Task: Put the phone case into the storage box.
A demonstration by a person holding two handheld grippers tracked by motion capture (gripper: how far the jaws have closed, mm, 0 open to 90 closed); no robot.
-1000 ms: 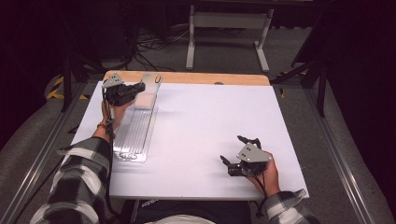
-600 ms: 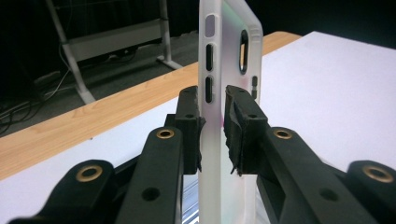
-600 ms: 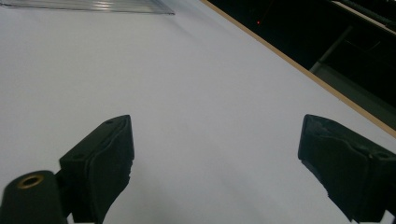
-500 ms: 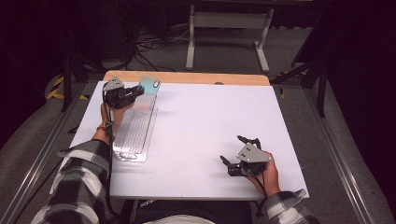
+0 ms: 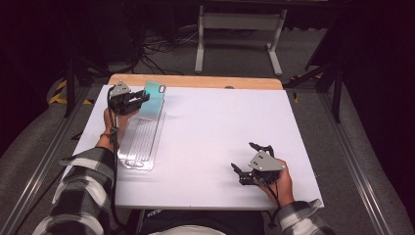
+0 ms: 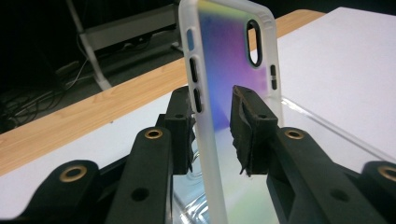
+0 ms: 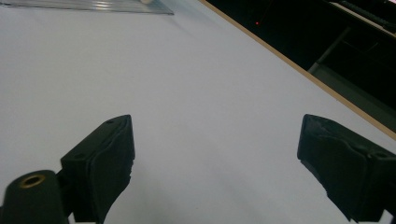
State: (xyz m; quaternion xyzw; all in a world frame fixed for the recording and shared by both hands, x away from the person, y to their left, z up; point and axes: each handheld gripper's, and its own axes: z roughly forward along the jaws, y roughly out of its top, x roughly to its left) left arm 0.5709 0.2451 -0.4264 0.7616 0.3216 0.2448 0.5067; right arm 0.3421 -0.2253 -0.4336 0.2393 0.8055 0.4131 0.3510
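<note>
The left gripper (image 6: 212, 135) has just been easing its jaws apart; the frosted, iridescent teal-to-purple plastic phone case (image 6: 229, 84) stands upright between them with a gap at the right pad, so it looks released, or nearly. It stands on the far end of the clear ribbed acrylic tray (image 5: 139, 142) at the white table's (image 5: 220, 132) far-left corner. Light, flexible and slick, it is probably best pinched across its flat back. The left gripper view reveals that gap; the high view places the right gripper (image 5: 250, 159), jaws wide apart, idle near the front edge.
</note>
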